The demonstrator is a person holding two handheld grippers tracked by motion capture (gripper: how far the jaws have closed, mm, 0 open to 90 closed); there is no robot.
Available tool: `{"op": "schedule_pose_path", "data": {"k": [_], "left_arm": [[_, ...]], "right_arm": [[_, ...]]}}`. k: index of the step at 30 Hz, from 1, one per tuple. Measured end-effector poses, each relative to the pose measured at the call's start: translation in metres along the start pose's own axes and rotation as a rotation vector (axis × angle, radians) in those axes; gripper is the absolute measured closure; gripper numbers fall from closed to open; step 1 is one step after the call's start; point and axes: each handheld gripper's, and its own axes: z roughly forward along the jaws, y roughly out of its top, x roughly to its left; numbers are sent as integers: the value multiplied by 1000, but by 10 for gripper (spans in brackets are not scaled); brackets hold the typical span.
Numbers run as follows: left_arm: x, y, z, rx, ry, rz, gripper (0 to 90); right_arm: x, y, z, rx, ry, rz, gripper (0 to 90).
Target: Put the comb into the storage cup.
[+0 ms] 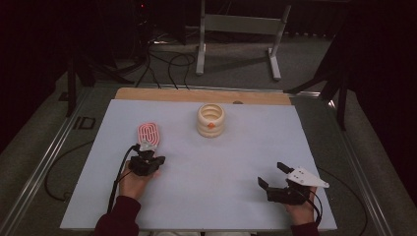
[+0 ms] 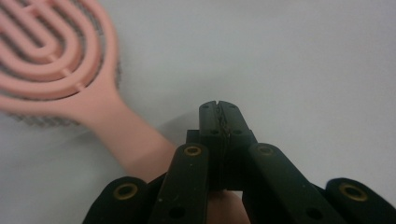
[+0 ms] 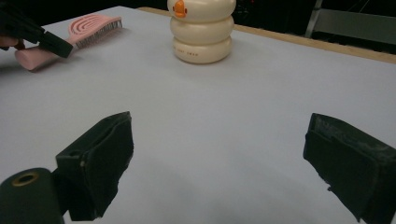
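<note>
The right gripper (image 1: pixel 273 175) gapes empty, the left gripper (image 1: pixel 146 147) pinched closed beside the pink hairbrush (image 1: pixel 148 133), cream holder (image 1: pixel 211 120) beyond.

One pink brush (image 1: pixel 149 133), one cream ringed pot (image 1: pixel 211 120), two claws — left claw (image 1: pixel 146 153) and right claw (image 1: pixel 273 175) — two hands, all on one white surface (image 1: pixel 211 167).
</note>
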Motion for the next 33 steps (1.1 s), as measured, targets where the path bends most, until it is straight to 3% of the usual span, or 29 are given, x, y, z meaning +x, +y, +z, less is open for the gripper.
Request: {"op": "schedule_pose_path", "data": {"k": [7,17,27,33], "left_arm": [[7,-3,-11,-2,21,-10,894],[25,-13,-26,-18,57,-64,876],[24,-14,-28,-22,57,-50,873],[22,-12,-40,-102,48,-41,823]], "right_arm": [[0,0,0,2,2,1,84],[0,0,1,4,1,1,83],[0,0,1,6,1,-3,83],[0,0,1,5,0,-4,84]]}}
